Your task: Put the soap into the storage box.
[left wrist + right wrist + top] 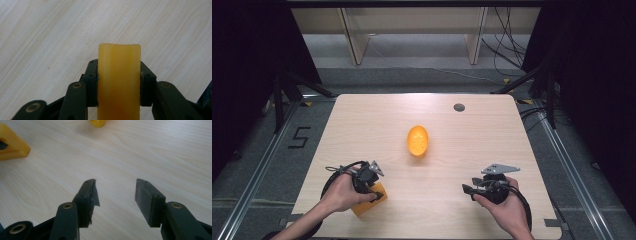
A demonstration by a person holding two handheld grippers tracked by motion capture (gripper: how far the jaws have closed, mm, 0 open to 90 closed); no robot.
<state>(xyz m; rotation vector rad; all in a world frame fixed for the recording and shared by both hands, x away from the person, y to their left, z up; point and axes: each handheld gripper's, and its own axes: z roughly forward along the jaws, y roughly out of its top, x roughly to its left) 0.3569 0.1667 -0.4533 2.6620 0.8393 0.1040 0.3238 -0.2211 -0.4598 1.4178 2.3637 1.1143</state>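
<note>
A yellow-orange block (370, 204) lies near the table's front left corner, and my left gripper (376, 193) is shut on it. In the left gripper view both pads (93, 80) press the block (119, 82) on its two sides, just above the wood. An orange oval thing (418, 141) rests at the middle of the table, apart from both grippers. At the front right, my right gripper (468, 190) points left and stands open; nothing lies between its jaws (115, 186). Its own view has the block (12, 143) at the far left and the oval thing (98, 123) at the top edge.
A small grey round disc (459, 107) sits in the pale wooden table (362, 120) near the back right. Dark stands and cables flank the table on the floor. A "5" mark (299, 137) is on the floor to the left.
</note>
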